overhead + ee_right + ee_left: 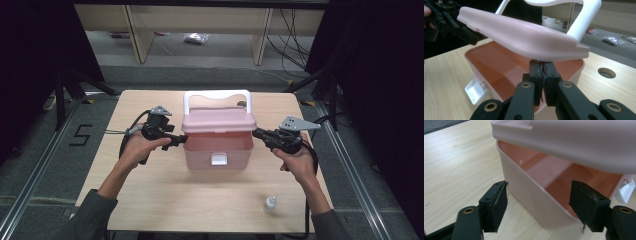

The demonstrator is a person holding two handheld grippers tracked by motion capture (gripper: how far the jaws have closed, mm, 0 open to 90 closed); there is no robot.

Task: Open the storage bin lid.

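Note:
A pink plastic box (218, 148) with a white front latch (219, 159) stands mid-table. Its pink lid (218, 120), with a white handle (217, 95), hangs tilted above the open body. My left gripper (181, 140) is at the box's left end and is open. In the left gripper view, the left gripper (539, 202) straddles the box wall (529, 195), one jaw outside and one over the inside, with neither pad pressing. My right gripper (257, 133) is at the right end. Seen in its own view, the right gripper (544, 66) is shut, tips just under the lid's edge (564, 53).
A small clear bottle (270, 203) stands near the table's front right edge. The wooden table (150, 200) has a round hole (607, 72) behind the box at the right. Shelving legs and cables lie on the floor beyond the table.

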